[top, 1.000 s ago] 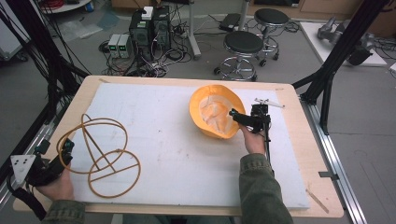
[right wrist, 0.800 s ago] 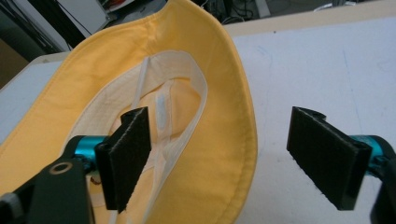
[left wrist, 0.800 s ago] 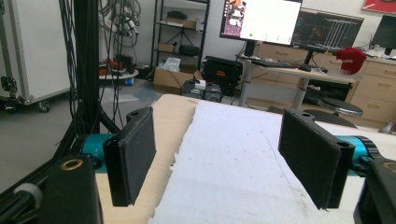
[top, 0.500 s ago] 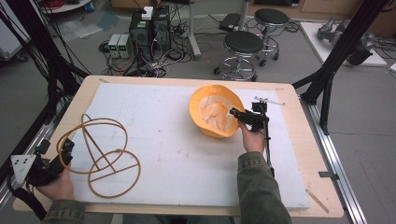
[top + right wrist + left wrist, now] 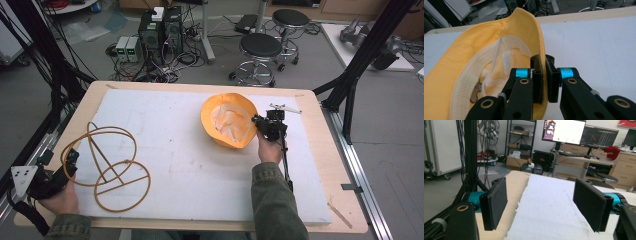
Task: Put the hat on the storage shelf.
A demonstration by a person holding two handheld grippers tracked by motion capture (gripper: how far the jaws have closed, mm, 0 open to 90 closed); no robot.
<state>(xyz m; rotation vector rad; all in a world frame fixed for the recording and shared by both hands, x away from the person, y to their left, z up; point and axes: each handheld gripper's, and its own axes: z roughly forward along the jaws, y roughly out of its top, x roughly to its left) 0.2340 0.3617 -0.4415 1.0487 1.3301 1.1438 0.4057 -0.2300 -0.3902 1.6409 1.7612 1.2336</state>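
A yellow bucket hat lies upside down on the white mat, its pale lining up. In the right gripper view the hat's brim runs between the two black jaws. My right gripper has just closed its jaws and is shut on that brim at the hat's right side. My left gripper rests at the table's front left, jaws wide open with nothing between them, beside a tan wire hat stand that lies on the mat.
The wooden table borders the mat on all sides. Black frame posts rise at both sides. Two stools and electronics boxes stand on the floor beyond the far edge.
The right gripper's jaws have closed onto the hat's brim at its right side. The left hand and the wire stand have not moved.
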